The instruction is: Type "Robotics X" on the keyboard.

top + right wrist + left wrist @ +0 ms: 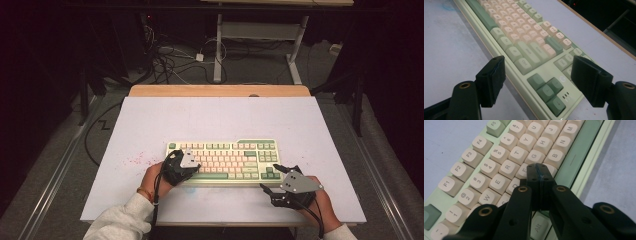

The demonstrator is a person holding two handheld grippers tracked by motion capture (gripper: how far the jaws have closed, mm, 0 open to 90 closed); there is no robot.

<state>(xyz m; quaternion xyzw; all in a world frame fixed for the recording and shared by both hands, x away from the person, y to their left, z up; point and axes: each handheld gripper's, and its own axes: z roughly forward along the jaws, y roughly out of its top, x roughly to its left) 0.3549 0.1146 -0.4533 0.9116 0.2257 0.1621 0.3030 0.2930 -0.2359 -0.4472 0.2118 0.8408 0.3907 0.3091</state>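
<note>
The keyboard (224,161) lies square on the white table (150,125), near the person's edge. The left gripper (539,173) has its jaws pressed together with nothing between them, tips over the lettered keys, probably to act as one blunt finger for pressing. The right gripper (272,180) hovers with jaws spread off the keyboard's near right corner. Bare table lies open on all sides.

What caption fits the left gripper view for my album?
Shut black left gripper poised above the cream letter keys of a green and cream keyboard.
</note>
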